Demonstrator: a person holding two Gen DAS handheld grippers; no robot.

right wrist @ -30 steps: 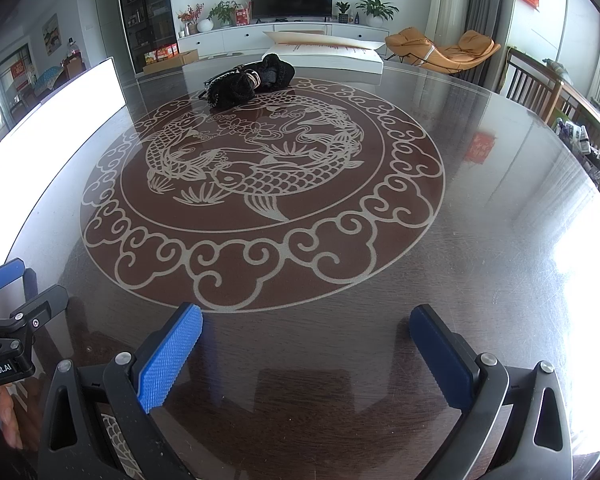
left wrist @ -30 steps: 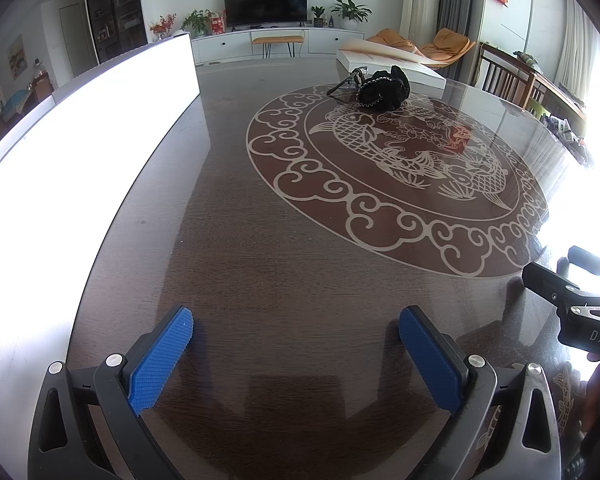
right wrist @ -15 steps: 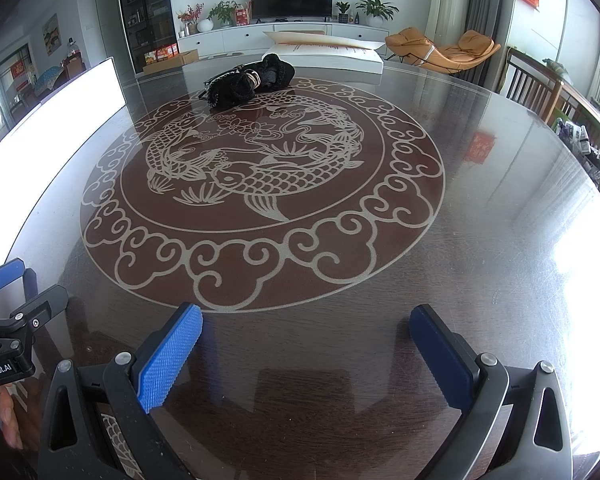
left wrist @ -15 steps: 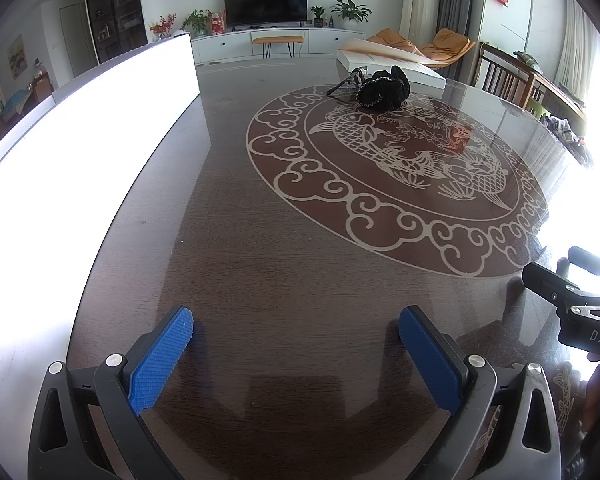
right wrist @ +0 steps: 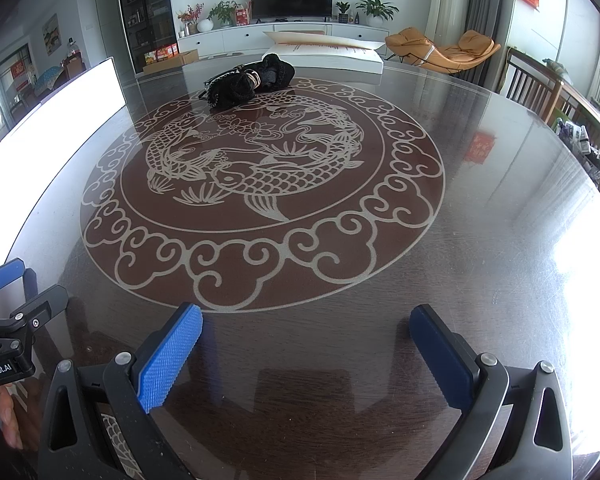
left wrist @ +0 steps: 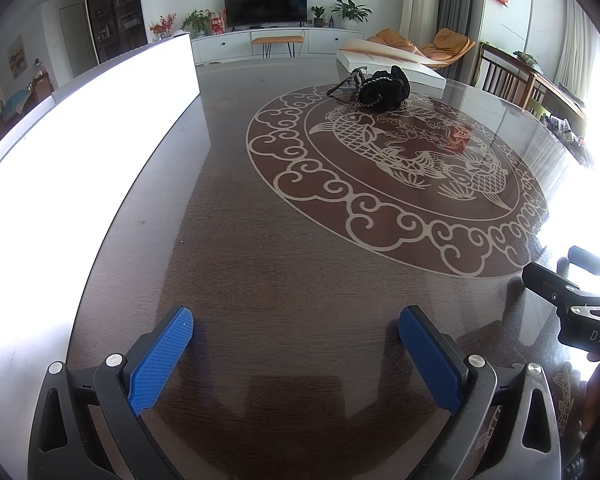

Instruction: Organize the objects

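A heap of black items [left wrist: 383, 87] [right wrist: 249, 82], with a strap and some metal parts, lies at the far side of a round dark table [left wrist: 284, 264] [right wrist: 480, 240] with a fish pattern. A long white box [left wrist: 396, 65] [right wrist: 332, 54] lies just behind the heap. My left gripper [left wrist: 296, 328] hovers open over the near table edge, nothing between its blue pads. My right gripper [right wrist: 306, 328] is open too and holds nothing. Each gripper shows at the side of the other's view, the right one [left wrist: 576, 304] and the left one [right wrist: 8, 304]. Both are far from the heap.
A bright white panel [left wrist: 80, 128] [right wrist: 48, 120] runs along the table's left side. Wooden chairs [left wrist: 512, 80] [right wrist: 536, 88] stand at the right edge. A TV cabinet [left wrist: 268, 40], plants and orange loungers [right wrist: 440, 46] are beyond the table.
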